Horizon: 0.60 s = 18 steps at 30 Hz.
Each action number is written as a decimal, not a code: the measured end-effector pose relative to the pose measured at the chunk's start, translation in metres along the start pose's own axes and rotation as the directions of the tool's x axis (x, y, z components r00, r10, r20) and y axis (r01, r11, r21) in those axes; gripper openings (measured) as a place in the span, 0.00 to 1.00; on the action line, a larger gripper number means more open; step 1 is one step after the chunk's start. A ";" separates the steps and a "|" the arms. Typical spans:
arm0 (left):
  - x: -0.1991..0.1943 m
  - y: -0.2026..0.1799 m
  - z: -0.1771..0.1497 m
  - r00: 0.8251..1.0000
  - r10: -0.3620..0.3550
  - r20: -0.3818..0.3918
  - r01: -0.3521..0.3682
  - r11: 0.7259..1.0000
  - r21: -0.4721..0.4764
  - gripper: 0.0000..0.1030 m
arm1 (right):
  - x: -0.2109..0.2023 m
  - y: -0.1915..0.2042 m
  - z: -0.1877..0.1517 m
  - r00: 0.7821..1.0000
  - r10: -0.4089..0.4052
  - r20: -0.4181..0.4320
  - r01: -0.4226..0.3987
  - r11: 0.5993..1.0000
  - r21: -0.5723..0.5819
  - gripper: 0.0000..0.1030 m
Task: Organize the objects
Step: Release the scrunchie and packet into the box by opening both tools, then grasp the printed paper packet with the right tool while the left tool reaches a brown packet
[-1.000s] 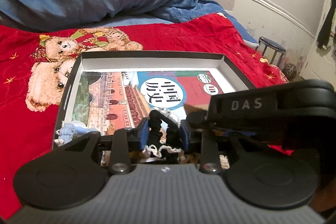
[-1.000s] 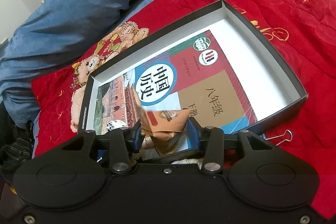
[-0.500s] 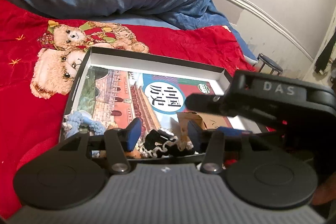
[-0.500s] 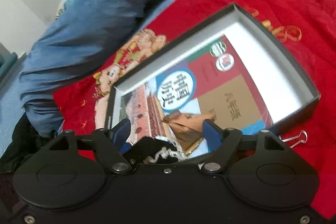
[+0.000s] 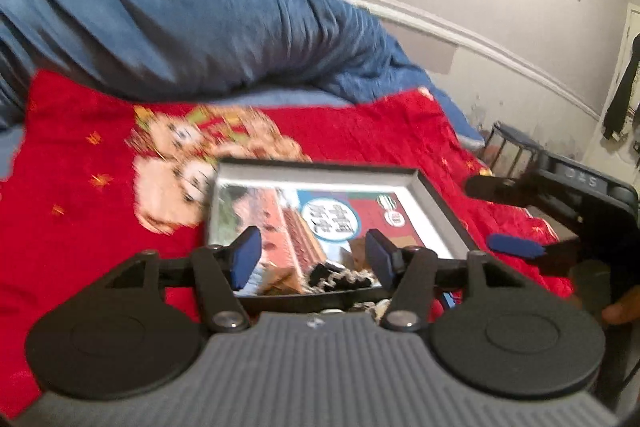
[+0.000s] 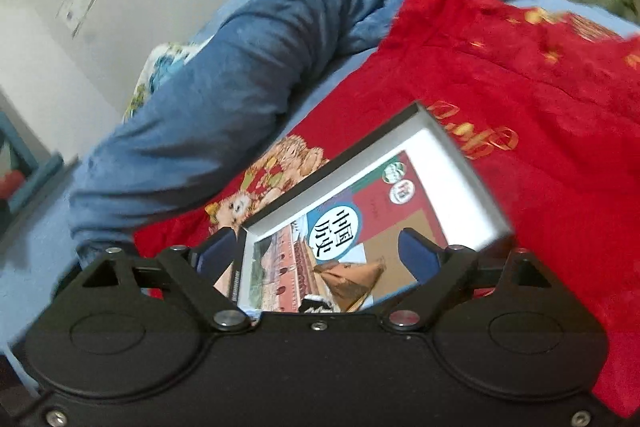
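Above the bed, both tongs, left tongs (image 5: 312,259) and right tongs (image 6: 316,255), hang with fingers apart, gripping nothing. Below, a black box (image 5: 440,203) on the red blanket (image 5: 80,227) holds a textbook (image 6: 352,227), black scrunchie (image 5: 340,277) and brown packet (image 6: 352,281).

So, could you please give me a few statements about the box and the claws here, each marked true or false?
1. Both claws are open and hold nothing: left claw, right claw. True.
2. The book lies on the bare red blanket. False: it lies inside the box.
3. A brown packet rests on the book. True.
4. The black scrunchie is gripped by the left claw. False: it lies in the box.
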<state>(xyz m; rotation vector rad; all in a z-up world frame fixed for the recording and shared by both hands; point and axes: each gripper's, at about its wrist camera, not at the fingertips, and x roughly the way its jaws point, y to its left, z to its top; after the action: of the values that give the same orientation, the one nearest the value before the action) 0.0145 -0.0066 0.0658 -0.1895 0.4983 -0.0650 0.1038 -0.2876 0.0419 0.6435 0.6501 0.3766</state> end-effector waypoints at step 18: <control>-0.014 -0.004 -0.030 0.998 0.066 0.018 -0.068 0.983 0.171 0.76 | -0.021 0.002 -0.051 0.993 -0.102 -0.052 0.100 0.994 -0.038 0.84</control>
<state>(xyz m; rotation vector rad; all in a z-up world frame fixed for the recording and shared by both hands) -0.0122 -0.0136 0.0469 -0.0040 0.4835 -0.0407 0.0538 -0.2749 0.0208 0.5657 0.7230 0.3116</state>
